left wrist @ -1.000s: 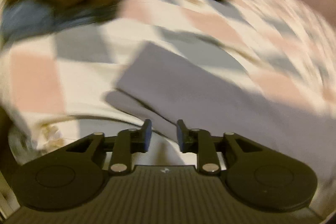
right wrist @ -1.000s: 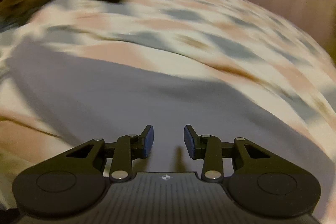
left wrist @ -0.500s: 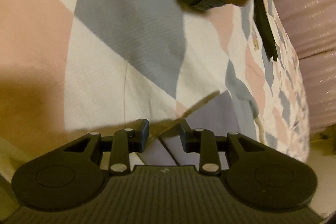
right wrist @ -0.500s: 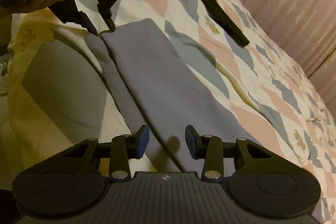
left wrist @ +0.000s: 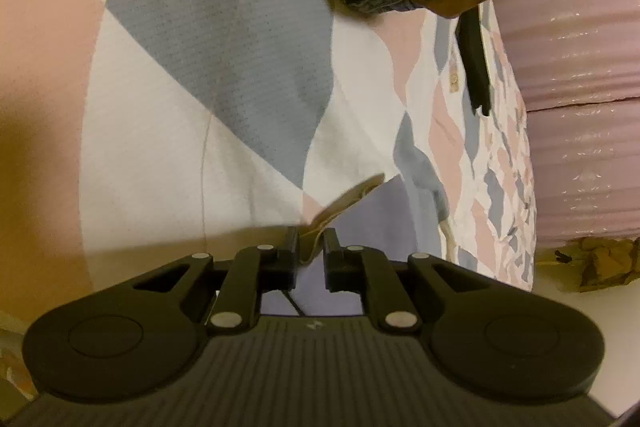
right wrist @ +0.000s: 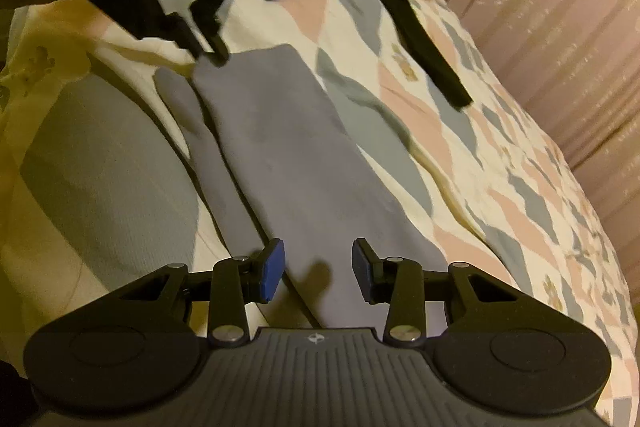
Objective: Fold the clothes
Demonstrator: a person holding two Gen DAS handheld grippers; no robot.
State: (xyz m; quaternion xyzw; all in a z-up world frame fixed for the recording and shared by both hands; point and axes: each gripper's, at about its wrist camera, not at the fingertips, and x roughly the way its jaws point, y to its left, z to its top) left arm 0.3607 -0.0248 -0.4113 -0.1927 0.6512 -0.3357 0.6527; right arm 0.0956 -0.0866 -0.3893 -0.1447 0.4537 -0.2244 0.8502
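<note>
Left gripper (right wrist: 208, 57) narrowly parted at grey garment (right wrist: 304, 163) far edge; right gripper (right wrist: 318, 269) spread over near end

No legible text, number or brand name is showing in either view. The only sign is a small pale emblem, stamped at the centre top edge of each gripper's ribbed black body: on the left gripper (left wrist: 311, 249) it is sitting at lower centre of the left wrist frame, on the right gripper (right wrist: 318, 269) at lower centre of the right wrist frame. Its shape is too small to be making out as letters. The bedspread (right wrist: 500, 155) is carrying only printed colour patches and small motifs, nothing readable.
</note>
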